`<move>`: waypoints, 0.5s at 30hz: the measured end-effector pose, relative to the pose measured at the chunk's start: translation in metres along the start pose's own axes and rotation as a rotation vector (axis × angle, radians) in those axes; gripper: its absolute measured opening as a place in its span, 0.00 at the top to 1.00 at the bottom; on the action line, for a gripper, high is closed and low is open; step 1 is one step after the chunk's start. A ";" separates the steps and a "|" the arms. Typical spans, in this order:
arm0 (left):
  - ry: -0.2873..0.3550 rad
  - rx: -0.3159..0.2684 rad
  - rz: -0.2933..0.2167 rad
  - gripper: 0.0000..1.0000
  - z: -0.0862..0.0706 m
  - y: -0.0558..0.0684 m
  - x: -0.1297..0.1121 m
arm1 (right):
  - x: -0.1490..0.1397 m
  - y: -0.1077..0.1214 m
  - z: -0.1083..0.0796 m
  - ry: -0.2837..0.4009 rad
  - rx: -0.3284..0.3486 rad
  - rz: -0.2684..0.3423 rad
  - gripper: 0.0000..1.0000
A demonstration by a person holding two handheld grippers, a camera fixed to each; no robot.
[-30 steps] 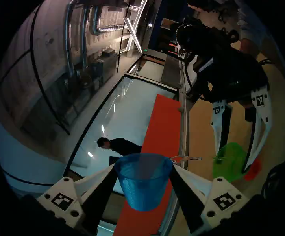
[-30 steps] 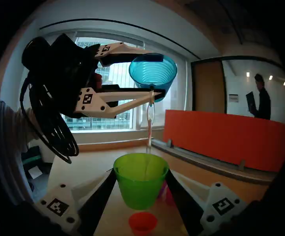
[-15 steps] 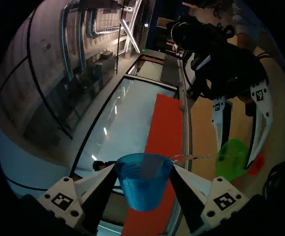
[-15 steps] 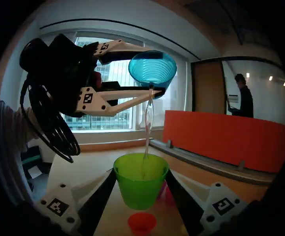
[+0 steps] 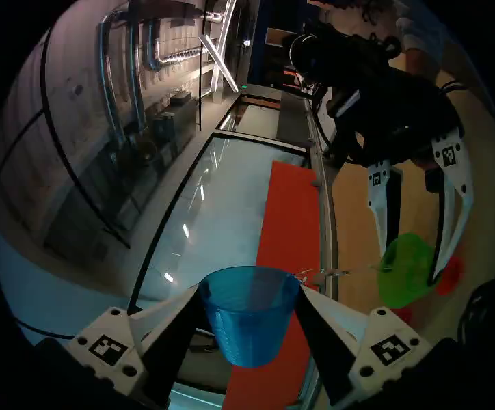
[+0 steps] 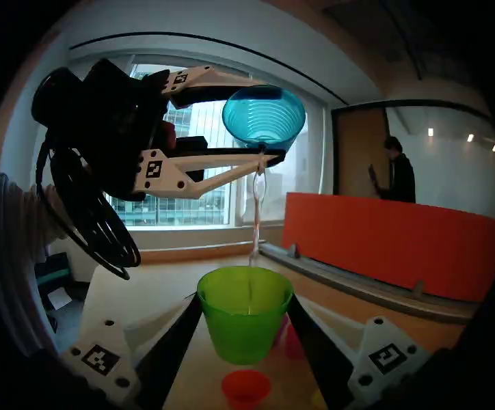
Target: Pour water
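Pouring water: my left gripper [image 5: 247,294] clamps the blue cup [image 5: 249,322], tipped directly above the green cup [image 6: 245,318]; my right gripper [image 6: 245,302] clasps the green cup under the thin stream [image 6: 255,219]; both cups look light, thin-walled and squashable; I judge mid-wall the best place to hold them.

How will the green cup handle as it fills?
The green cup looks thin and translucent, so it probably flexes under squeeze. Wider at the rim, it should wedge between the fingers, not slip, as water adds weight.
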State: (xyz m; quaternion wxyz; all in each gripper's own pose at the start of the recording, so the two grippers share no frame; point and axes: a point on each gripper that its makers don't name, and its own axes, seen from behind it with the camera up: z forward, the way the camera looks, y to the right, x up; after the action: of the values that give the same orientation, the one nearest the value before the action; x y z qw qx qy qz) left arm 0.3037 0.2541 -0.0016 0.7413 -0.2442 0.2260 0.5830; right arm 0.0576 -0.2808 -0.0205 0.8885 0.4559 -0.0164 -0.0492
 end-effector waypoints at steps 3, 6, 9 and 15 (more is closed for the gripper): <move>0.000 0.001 0.013 0.12 0.000 -0.001 0.000 | 0.000 0.001 0.000 0.001 -0.001 0.000 0.09; -0.002 0.002 0.023 0.12 0.000 -0.002 0.000 | 0.000 0.002 -0.001 0.001 -0.002 0.000 0.09; -0.002 0.001 0.033 0.12 0.000 -0.002 0.001 | 0.001 0.004 -0.001 0.004 -0.004 -0.001 0.09; -0.001 0.006 0.055 0.12 0.001 -0.004 0.003 | 0.002 0.005 -0.002 0.007 -0.006 -0.001 0.09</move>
State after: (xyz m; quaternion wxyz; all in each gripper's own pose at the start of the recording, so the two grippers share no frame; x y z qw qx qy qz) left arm 0.3087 0.2557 -0.0020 0.7259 -0.2353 0.2339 0.6025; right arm 0.0601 -0.2762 -0.0173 0.8900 0.4533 -0.0129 -0.0479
